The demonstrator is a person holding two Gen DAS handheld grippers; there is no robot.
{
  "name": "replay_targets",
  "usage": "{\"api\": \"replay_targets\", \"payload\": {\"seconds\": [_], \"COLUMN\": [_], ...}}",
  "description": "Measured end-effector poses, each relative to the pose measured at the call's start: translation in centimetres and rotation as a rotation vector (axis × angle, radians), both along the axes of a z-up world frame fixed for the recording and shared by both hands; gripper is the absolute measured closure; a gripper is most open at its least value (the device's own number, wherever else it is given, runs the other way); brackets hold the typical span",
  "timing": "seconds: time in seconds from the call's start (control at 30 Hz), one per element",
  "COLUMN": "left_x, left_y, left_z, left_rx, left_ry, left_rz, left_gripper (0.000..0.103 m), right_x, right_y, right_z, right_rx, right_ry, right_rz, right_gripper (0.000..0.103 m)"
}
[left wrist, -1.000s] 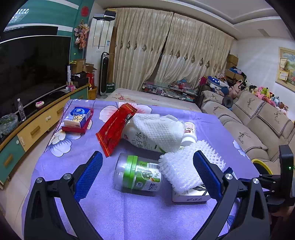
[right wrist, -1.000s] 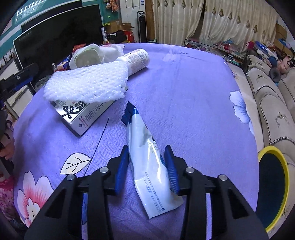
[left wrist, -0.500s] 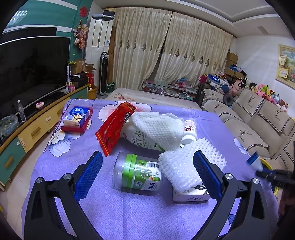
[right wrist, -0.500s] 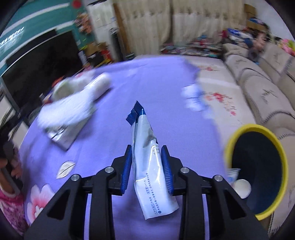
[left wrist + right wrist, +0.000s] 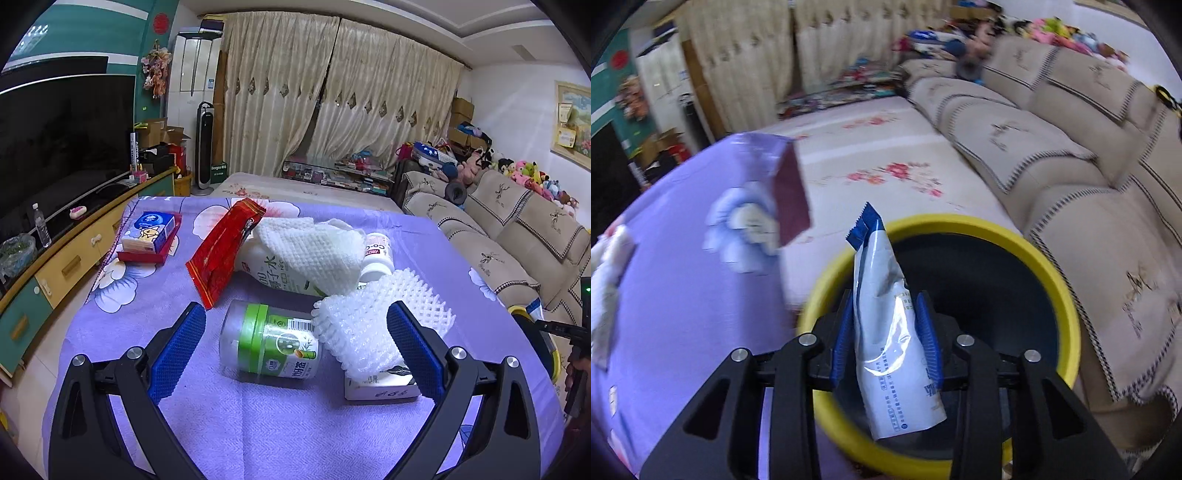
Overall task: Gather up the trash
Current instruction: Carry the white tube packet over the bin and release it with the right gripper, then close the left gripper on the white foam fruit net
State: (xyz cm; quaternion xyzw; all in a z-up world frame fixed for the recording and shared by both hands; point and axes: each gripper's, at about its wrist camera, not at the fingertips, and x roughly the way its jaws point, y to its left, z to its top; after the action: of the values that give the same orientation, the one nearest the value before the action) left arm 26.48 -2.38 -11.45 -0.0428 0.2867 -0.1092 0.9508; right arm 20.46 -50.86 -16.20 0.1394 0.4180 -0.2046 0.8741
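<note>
Right gripper [image 5: 884, 332]: its jaws are opening, with a white-and-blue pouch [image 5: 894, 332] between the blue pads; the pouch stands nearly upright, its crimped blue end on top, and both pads look to be against its sides.
Pouch position: over the mouth of the bin [image 5: 1067, 295], its lower end hanging inside the rim's outline.
Bin: round, yellow rim, dark inside, standing on the floor between the table [image 5: 683, 295] and the sofa [image 5: 1089, 184]; in the left wrist view only a sliver of its rim [image 5: 519, 312] shows past the table's right edge.
Left gripper [image 5: 295, 343]: jaws spread wide, nothing between the pads; it hangs above the near part of the table [image 5: 277, 424], framing the jar [image 5: 271, 343].
Jar: clear, green-banded, lying on its side on the purple cloth.
Foam net [image 5: 373, 328]: white, draped over a small box [image 5: 380, 384] just right of the jar, touching it.
Bottle [image 5: 269, 267]: large, white, on its side behind the jar, half covered by a second foam net [image 5: 314, 247].
Small bottle [image 5: 376, 254]: white, lying beside the large one, to its right.
Red packet [image 5: 221, 251]: leaning against the large bottle's left end.
Tissue box [image 5: 153, 230]: blue and white, on a red tray [image 5: 144, 256] at the table's far left, well apart from the rest.
Right wrist view: table and room are smeared by blur; only the gripper, pouch and bin are sharp.
</note>
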Motion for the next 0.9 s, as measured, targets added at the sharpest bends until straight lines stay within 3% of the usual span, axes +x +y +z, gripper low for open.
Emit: {"api": "replay_targets", "payload": {"seconds": [0.17, 0.43, 0.77, 0.9], "left_x": [0.1, 0.2, 1.8, 3.4], "left_y": [-0.3, -1.0, -2.2, -3.0], "left_z": [-0.2, -0.5, -1.1, -0.5], "left_rx": [0.006, 0.019, -0.017, 0.023], "left_ry": [0.006, 0.021, 0.115, 0.138], "left_rz": [-0.009, -0.043, -0.089, -0.094], "left_gripper": [0.006, 0.006, 0.006, 0.007], "right_x": [-0.2, -1.5, -2.2, -2.6], "right_y": [-1.8, -0.8, 1.6, 2.1], "right_z": [-1.2, -0.4, 1.4, 1.7], "right_rx": [-0.015, -0.003, 0.0, 0.008], "right_ry": [0.015, -0.024, -0.084, -0.105], "right_rz": [-0.068, -0.048, 0.006, 0.022], "right_gripper": [0.052, 0.048, 0.046, 0.046]}}
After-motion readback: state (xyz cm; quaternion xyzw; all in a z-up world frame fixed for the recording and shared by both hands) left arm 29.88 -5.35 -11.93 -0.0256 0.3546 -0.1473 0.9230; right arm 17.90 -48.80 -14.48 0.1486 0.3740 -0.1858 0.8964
